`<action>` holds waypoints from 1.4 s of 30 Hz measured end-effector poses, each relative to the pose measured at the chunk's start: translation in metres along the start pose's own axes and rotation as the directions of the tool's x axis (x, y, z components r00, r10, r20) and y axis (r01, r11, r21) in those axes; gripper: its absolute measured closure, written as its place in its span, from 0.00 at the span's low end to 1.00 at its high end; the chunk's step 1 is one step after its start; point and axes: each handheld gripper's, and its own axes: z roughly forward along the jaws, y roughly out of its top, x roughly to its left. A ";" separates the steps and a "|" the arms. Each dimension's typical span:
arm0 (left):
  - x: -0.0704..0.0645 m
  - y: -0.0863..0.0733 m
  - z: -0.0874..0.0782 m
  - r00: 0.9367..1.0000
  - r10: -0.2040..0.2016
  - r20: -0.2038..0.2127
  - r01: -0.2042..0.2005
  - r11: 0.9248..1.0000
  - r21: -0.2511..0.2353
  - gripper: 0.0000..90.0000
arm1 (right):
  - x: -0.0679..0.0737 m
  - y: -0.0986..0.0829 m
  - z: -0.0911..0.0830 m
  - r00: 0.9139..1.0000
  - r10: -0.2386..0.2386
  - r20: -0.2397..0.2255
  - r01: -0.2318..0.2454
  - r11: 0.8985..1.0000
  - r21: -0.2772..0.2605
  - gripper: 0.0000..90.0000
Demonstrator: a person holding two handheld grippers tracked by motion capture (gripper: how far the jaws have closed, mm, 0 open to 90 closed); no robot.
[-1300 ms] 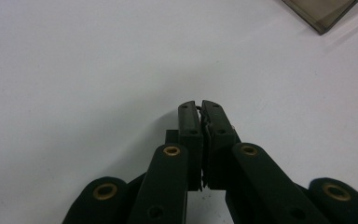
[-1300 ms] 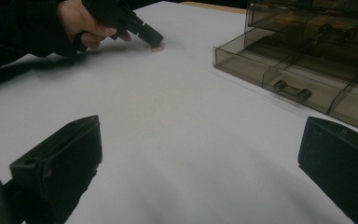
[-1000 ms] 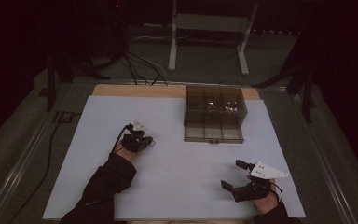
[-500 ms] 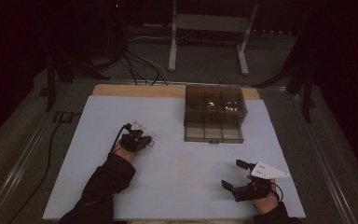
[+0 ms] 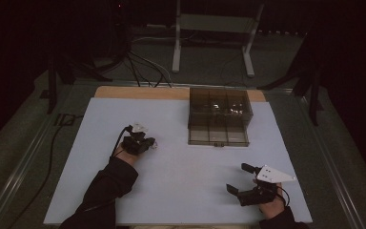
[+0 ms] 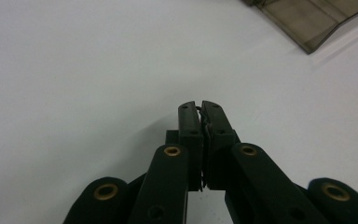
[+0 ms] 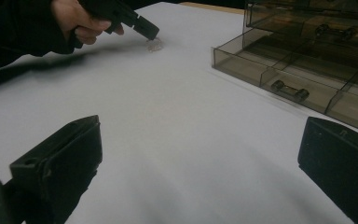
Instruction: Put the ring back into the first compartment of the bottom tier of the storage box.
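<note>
My left gripper (image 5: 148, 141) rests low over the white table (image 5: 181, 191) left of centre, and its jaws are shut tight in the left gripper view (image 6: 200, 107), with a thin dark line in the seam. A small clear piece (image 7: 154, 45) lies on the table right under its tip (image 7: 149, 31); whether they touch I cannot tell. My right gripper (image 5: 237, 177) is near the front right edge, with its jaws wide open (image 7: 198, 154) and nothing between them. A smoky clear compartment box (image 5: 219, 138) stands at the back right.
The box (image 7: 242, 70) holds small dark dumbbell-shaped parts (image 7: 289, 91) in some compartments, and its corner (image 6: 307, 23) lies ahead of the left jaws. Cables (image 5: 143, 71) and a metal stand (image 5: 176, 47) are on the floor beyond the table's wooden far edge (image 5: 138, 92).
</note>
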 end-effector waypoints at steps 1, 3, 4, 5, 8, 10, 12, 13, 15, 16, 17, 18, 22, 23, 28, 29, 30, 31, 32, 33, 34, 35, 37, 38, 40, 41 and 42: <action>-0.001 0.000 -0.001 1.000 0.003 -0.006 -0.003 1.000 -0.002 1.00 | 0.000 0.000 0.000 1.000 0.001 0.000 -0.001 1.000 -0.001 0.00; -0.001 0.001 -0.002 1.000 0.006 0.000 -0.006 1.000 0.001 1.00 | 0.000 0.000 0.000 1.000 -0.002 0.000 0.002 1.000 0.000 0.00; -0.002 0.002 -0.003 1.000 0.005 -0.004 -0.005 1.000 -0.005 1.00 | 0.000 0.000 0.000 1.000 -0.002 0.000 0.002 1.000 0.000 0.00; -0.003 0.002 -0.003 1.000 0.006 -0.002 -0.006 1.000 -0.005 1.00 | 0.000 0.000 0.000 1.000 -0.003 -0.001 0.003 1.000 -0.002 0.00; -0.004 0.004 -0.005 1.000 0.011 0.000 -0.011 1.000 -0.008 1.00 | 0.000 0.000 0.000 1.000 -0.001 0.000 0.001 1.000 -0.001 0.00; -0.005 0.005 -0.006 1.000 0.011 0.006 -0.011 1.000 -0.012 1.00 | 0.000 0.000 0.000 1.000 -0.002 0.001 0.002 1.000 -0.003 0.00; -0.006 0.005 -0.007 1.000 0.012 0.006 -0.011 1.000 -0.017 1.00 | 0.000 0.000 0.000 1.000 -0.001 0.001 0.001 1.000 -0.004 0.00; -0.007 0.006 -0.008 1.000 0.013 0.011 -0.012 1.000 -0.016 1.00 | 0.000 0.000 0.000 1.000 -0.001 0.002 0.001 1.000 -0.002 0.00; -0.009 0.007 -0.009 1.000 0.017 0.008 -0.017 1.000 -0.020 1.00 | 0.000 0.000 0.000 1.000 -0.001 0.002 0.001 1.000 -0.002 0.00; -0.009 0.008 -0.009 1.000 0.020 0.010 -0.020 1.000 -0.022 1.00 | 0.000 0.000 0.000 1.000 -0.002 0.002 0.002 1.000 -0.004 0.00; -0.010 0.008 -0.010 1.000 0.020 0.011 -0.020 0.999 -0.028 1.00 | 0.000 0.000 0.000 1.000 -0.001 0.002 0.001 1.000 -0.004 0.00; -0.011 0.009 -0.011 1.000 0.024 0.011 -0.024 0.999 -0.031 1.00 | 0.000 0.000 0.000 1.000 0.001 0.002 -0.001 1.000 -0.002 0.00; -0.013 0.009 -0.011 0.999 0.026 0.026 -0.025 0.999 -0.036 1.00 | 0.000 0.000 0.000 1.000 0.000 0.002 0.000 1.000 0.000 0.00; -0.014 0.009 -0.011 0.999 0.027 0.026 -0.026 0.999 -0.036 1.00 | 0.000 0.000 0.000 1.000 0.001 0.002 -0.001 1.000 0.000 0.00; -0.019 0.013 -0.012 0.999 0.034 0.036 -0.033 0.999 -0.037 1.00 | 0.000 0.000 0.000 1.000 0.002 0.001 -0.002 1.000 0.000 0.00; -0.020 0.013 -0.012 0.999 0.036 0.038 -0.035 0.999 -0.038 1.00 | 0.000 0.000 0.000 1.000 0.001 0.003 -0.001 1.000 0.001 0.00; -0.021 0.014 -0.012 0.999 0.037 0.039 -0.035 0.999 -0.037 1.00 | 0.000 0.000 0.000 1.000 0.000 0.003 0.000 1.000 0.000 0.00; -0.023 0.015 -0.012 0.998 0.045 0.044 -0.043 0.998 -0.035 1.00 | 0.000 -0.001 0.000 1.000 0.001 0.003 -0.001 1.000 0.000 0.00; -0.023 0.016 -0.012 0.998 0.043 0.049 -0.041 0.998 -0.038 1.00 | 0.000 0.000 0.000 1.000 0.002 0.004 -0.002 1.000 0.000 0.00; -0.023 0.016 -0.012 0.998 0.043 0.049 -0.041 0.998 -0.038 1.00 | 0.000 0.000 0.000 1.000 0.002 0.004 -0.002 1.000 0.000 0.00; -0.025 0.018 -0.013 0.997 0.047 0.057 -0.045 0.998 -0.040 1.00 | 0.000 0.000 0.000 1.000 0.002 0.004 -0.002 1.000 -0.002 0.00; -0.026 0.019 -0.014 0.997 0.051 0.059 -0.049 0.998 -0.038 1.00 | 0.000 0.000 0.000 1.000 0.001 0.005 -0.001 1.000 -0.001 0.00; -0.028 0.021 -0.015 0.997 0.059 0.056 -0.057 0.998 -0.042 1.00 | 0.000 -0.001 0.000 1.000 -0.001 0.004 0.001 1.000 0.000 0.00; -0.028 0.022 -0.016 0.996 0.061 0.057 -0.059 0.997 -0.044 1.00 | 0.000 0.000 0.000 1.000 0.000 0.003 0.000 1.000 0.000 0.00; -0.029 0.024 -0.018 0.996 0.065 0.056 -0.062 0.997 -0.045 1.00 | 0.000 0.000 0.000 1.000 0.001 0.003 -0.001 1.000 0.000 0.00; -0.029 0.025 -0.018 0.996 0.064 0.056 -0.061 0.997 -0.047 1.00 | 0.000 -0.001 0.000 1.000 -0.002 0.003 0.002 1.000 0.000 0.00; -0.029 0.026 -0.019 0.996 0.065 0.057 -0.062 0.997 -0.048 1.00 | 0.000 -0.001 0.000 1.000 -0.002 0.002 0.002 1.000 0.000 0.00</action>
